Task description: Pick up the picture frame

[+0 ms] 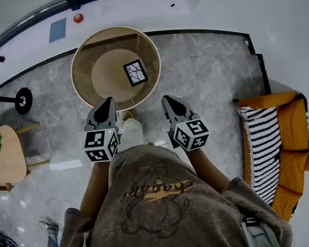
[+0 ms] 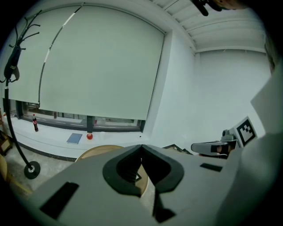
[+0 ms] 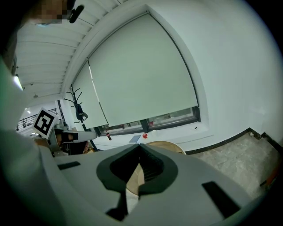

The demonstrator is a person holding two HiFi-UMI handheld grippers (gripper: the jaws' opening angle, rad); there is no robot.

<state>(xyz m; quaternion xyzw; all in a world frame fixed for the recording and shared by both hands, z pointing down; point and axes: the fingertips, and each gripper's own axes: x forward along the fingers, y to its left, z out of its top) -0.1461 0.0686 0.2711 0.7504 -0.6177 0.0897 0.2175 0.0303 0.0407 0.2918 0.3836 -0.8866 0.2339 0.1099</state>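
Both tools are closed and empty: the left tool (image 1: 107,103) and the right tool (image 1: 167,99) each have their jaws pressed together with nothing between them. The picture frame (image 1: 135,72) sits on the round bench (image 1: 75,61), right of its centre, ahead of both tips and apart from them. I'd open the right tool before reaching, come in low over the rim and take one edge of the frame. From overhead I can't tell whether it lies flat or leans, and in both gripper views the tool bodies hide it almost entirely.
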